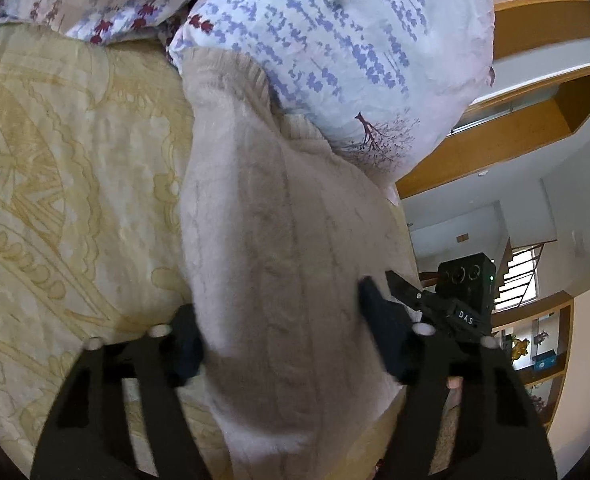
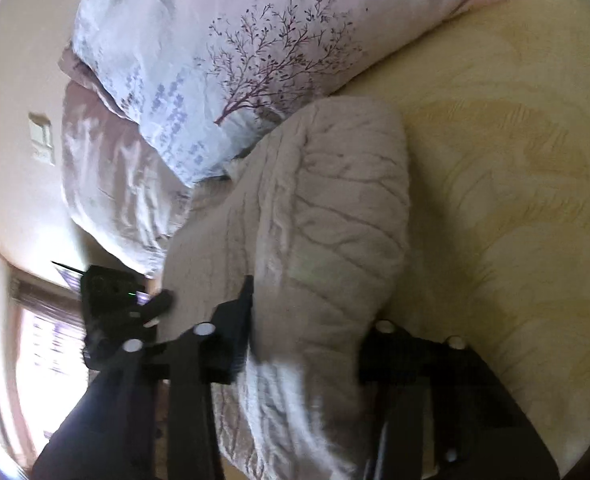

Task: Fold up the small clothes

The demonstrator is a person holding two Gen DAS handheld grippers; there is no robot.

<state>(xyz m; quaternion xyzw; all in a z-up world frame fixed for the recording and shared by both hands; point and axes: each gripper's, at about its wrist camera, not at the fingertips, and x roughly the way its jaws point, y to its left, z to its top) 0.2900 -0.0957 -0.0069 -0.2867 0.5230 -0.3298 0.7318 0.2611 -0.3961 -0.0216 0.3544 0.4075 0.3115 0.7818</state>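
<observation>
Left gripper [image 1: 279, 344]: spread wide; cream sweater [image 1: 279, 220] lies between the fingers.
Right gripper [image 2: 307, 344]: likewise spread across the sweater.
Surface: yellow bedsheet [image 1: 75, 184].

Our left gripper [image 1: 283, 336] has its jaws spread wide, one finger at 7 o'clock and the other at 4 o'clock in its own view. Our right gripper [image 2: 307, 344] is likewise spread wide, fingers at 7 and 5 o'clock. The two grippers sit close together, side by side.
</observation>
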